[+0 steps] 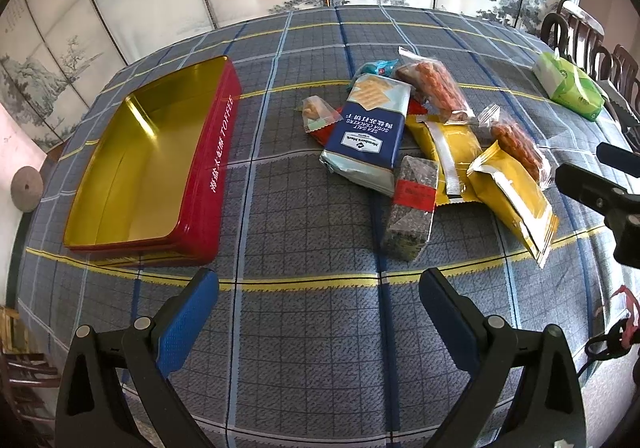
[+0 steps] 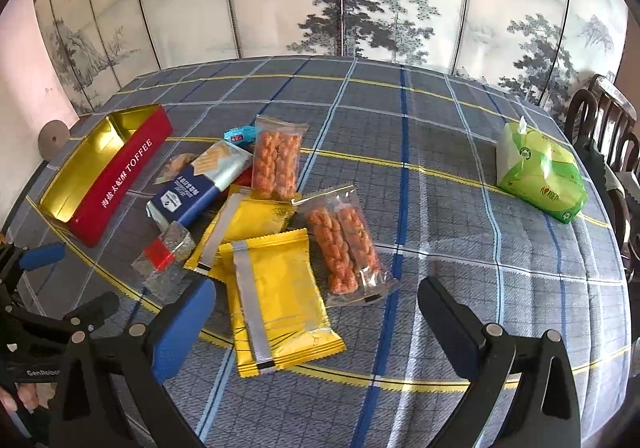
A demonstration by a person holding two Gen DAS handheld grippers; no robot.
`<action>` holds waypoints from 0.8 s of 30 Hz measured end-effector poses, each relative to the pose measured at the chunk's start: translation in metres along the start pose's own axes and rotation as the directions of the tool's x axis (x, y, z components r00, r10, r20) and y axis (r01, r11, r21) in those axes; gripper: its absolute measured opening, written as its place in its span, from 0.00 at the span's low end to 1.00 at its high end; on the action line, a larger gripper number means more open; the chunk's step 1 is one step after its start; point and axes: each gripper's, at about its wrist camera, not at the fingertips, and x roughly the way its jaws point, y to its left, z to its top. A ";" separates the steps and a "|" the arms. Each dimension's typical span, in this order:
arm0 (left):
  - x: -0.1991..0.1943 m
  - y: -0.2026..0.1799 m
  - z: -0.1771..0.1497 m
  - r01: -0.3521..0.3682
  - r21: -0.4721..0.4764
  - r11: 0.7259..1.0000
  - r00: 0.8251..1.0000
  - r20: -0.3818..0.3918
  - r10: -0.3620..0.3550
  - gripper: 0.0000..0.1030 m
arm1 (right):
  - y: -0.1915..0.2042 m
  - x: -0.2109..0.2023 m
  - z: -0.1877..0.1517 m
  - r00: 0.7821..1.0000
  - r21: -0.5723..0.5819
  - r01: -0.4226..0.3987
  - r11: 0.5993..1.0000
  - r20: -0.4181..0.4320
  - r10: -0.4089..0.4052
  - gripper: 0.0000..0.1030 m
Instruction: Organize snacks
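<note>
Nearby, cracker pack (image 1: 366,127) lengthwise away, tin (image 1: 144,163) alongside

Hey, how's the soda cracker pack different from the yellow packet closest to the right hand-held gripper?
The soda cracker pack is blue and silver with printed lettering; the yellow packet is plain yellow with a silver seam strip. The cracker pack is thick and blocky and rests on other snacks; the yellow packet is flatter and partly overlaps another yellow one. Both are sealed and outside the tin.

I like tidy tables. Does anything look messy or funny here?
Yes. The snack packets lie in a crooked, overlapping heap, with the blue soda cracker pack on top, while the red toffee tin with gold inside sits empty beside them.
</note>
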 end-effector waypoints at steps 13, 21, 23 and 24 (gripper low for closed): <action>0.002 -0.001 0.001 0.010 0.012 1.000 1.000 0.002 -0.010 0.90 | -0.029 0.031 0.013 0.998 -0.033 0.028 0.999 -0.050 -0.030 0.85; 0.006 -0.002 0.007 0.022 0.018 1.000 1.000 -0.002 -0.022 0.84 | -0.036 0.060 0.017 0.994 -0.062 0.005 0.998 -0.104 -0.012 0.71; 0.007 -0.004 0.008 0.025 0.026 0.999 1.000 -0.002 -0.025 0.83 | -0.037 0.066 0.018 0.994 -0.060 -0.012 0.998 -0.112 0.006 0.71; 0.008 -0.004 0.008 0.027 0.028 0.999 1.000 -0.002 -0.027 0.82 | -0.037 0.067 0.018 0.993 -0.062 -0.014 0.998 -0.116 0.006 0.70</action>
